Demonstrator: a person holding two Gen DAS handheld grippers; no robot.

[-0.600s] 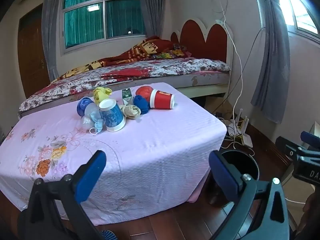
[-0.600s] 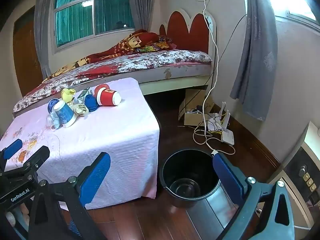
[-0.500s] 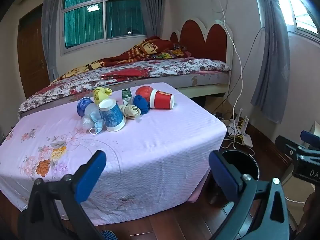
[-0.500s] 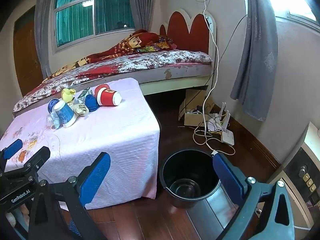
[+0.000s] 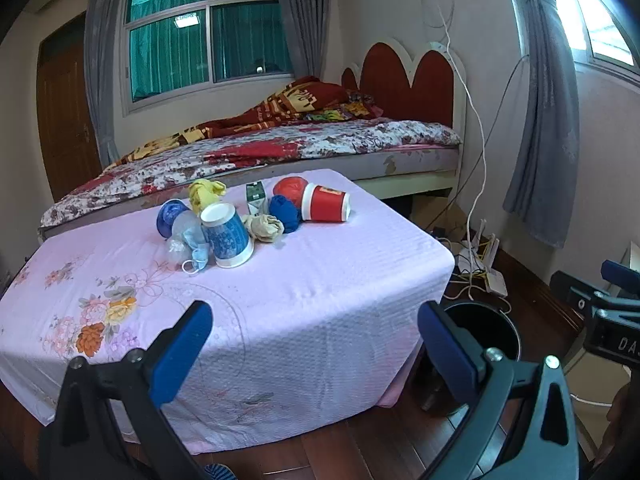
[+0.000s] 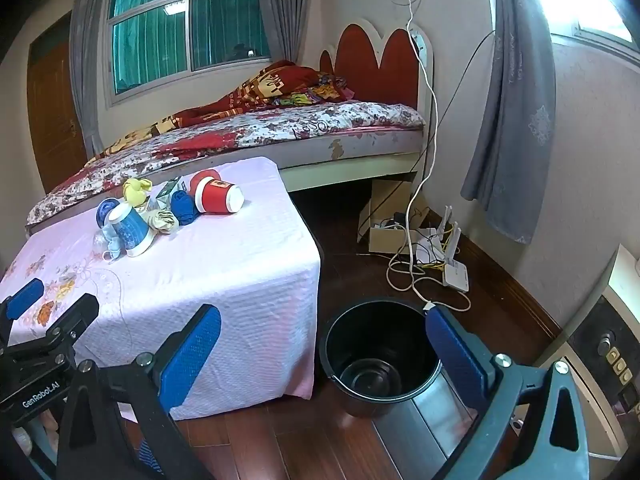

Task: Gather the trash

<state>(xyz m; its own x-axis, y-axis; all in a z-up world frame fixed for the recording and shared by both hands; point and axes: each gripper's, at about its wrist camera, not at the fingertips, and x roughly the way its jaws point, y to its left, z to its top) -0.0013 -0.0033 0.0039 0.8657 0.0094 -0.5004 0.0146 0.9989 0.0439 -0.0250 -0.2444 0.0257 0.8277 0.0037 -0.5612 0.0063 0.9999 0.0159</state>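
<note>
A heap of trash lies at the far end of the pink-clothed table (image 5: 320, 288): a red paper cup (image 5: 326, 203) on its side, a blue patterned cup (image 5: 228, 235) upside down, a blue crumpled wad (image 5: 285, 213), a yellow wad (image 5: 206, 192), a small green carton (image 5: 256, 197) and a face mask (image 5: 196, 246). The red cup (image 6: 218, 197) and blue cup (image 6: 132, 229) also show in the right wrist view. A black bin (image 6: 380, 356) stands on the floor right of the table. My left gripper (image 5: 314, 344) hangs open before the table's near edge, holding nothing. My right gripper (image 6: 324, 350) is open beside the bin.
A bed (image 5: 280, 148) with a floral cover runs behind the table. Cables, a router (image 6: 454, 270) and a cardboard box (image 6: 390, 224) lie on the wooden floor by the right wall. Grey curtains (image 6: 516, 120) hang there. A cabinet with knobs (image 6: 604, 344) is at the far right.
</note>
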